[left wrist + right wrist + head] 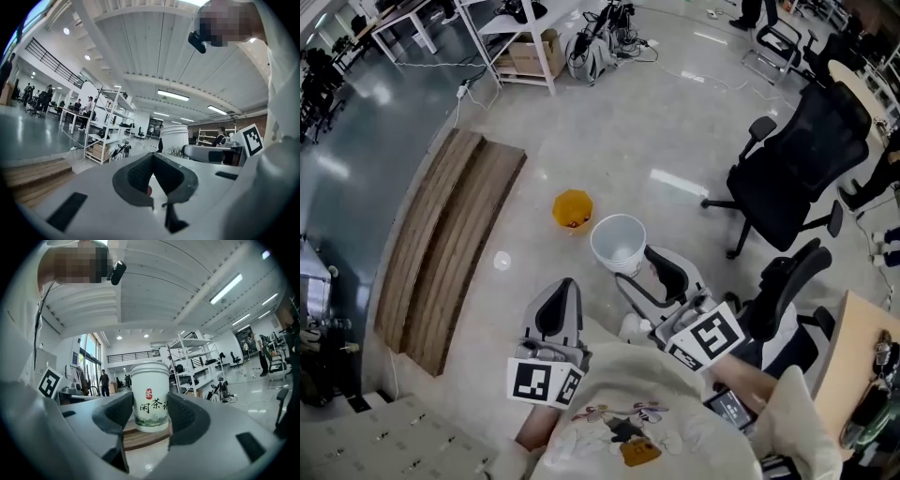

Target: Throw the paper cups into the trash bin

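The right hand-held gripper (150, 406) clamps a white paper cup (150, 390) by its sides, upright, above the floor (675, 131) near the yellow trash bin (572, 209). The left hand-held gripper (152, 161) is closed on nothing. Released off-centre, the light cup could likely glance off the bin's rim

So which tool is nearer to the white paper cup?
Right. The right tool grips the paper cup, a jaw on each side; the left tool is off to its left, not touching.

Head view looks steeply down, both gripper views roughly level, all sharing the paper cup (150, 397)
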Action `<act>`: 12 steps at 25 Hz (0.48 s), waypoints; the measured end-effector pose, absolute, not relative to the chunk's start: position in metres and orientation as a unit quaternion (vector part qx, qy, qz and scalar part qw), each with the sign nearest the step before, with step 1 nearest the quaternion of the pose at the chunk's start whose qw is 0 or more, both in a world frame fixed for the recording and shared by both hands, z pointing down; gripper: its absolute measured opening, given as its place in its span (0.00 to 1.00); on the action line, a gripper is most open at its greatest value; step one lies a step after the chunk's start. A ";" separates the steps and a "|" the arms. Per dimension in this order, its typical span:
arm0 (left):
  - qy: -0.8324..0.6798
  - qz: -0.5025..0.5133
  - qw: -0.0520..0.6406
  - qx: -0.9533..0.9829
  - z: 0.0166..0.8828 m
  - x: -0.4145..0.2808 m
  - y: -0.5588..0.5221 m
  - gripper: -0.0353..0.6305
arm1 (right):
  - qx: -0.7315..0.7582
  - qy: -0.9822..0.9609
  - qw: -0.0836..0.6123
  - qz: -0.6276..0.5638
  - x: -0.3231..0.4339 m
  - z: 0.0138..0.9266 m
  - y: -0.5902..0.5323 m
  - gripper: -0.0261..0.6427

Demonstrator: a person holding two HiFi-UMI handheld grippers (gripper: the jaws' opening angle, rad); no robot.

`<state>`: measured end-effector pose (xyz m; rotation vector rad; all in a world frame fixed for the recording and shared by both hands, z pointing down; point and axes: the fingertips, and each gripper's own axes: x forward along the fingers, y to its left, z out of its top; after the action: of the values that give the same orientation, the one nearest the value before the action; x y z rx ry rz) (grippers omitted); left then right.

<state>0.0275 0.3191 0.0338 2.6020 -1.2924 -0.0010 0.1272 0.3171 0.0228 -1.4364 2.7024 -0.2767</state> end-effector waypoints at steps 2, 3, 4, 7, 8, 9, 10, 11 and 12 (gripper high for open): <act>-0.447 0.001 0.122 0.886 0.039 0.034 0.320 0.06 | -0.470 0.877 0.036 -0.092 0.134 0.026 0.316 0.39; -0.449 0.002 0.125 0.885 0.040 0.037 0.321 0.06 | -0.470 0.877 0.037 -0.094 0.136 0.026 0.315 0.39; -0.450 0.003 0.127 0.884 0.041 0.038 0.322 0.06 | -0.469 0.877 0.038 -0.096 0.137 0.026 0.315 0.39; -0.453 0.004 0.124 0.883 0.039 0.040 0.317 0.06 | -0.463 0.881 0.040 -0.093 0.139 0.024 0.309 0.39; -0.456 0.003 0.124 0.881 0.039 0.039 0.312 0.06 | -0.461 0.882 0.039 -0.092 0.138 0.024 0.304 0.39; -0.459 0.003 0.125 0.880 0.040 0.036 0.306 0.06 | -0.460 0.882 0.038 -0.092 0.135 0.025 0.299 0.39; -0.462 0.002 0.127 0.878 0.042 0.032 0.300 0.06 | -0.459 0.883 0.038 -0.093 0.133 0.026 0.292 0.39; -0.464 0.001 0.128 0.877 0.044 0.029 0.292 0.06 | -0.458 0.883 0.037 -0.095 0.130 0.028 0.285 0.39; -0.465 0.002 0.129 0.876 0.045 0.026 0.284 0.06 | -0.457 0.884 0.037 -0.096 0.127 0.029 0.277 0.39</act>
<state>0.0259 0.2836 0.0455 2.5460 -1.3511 0.0056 0.1270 0.2767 0.0293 -1.4011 2.7121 -0.2958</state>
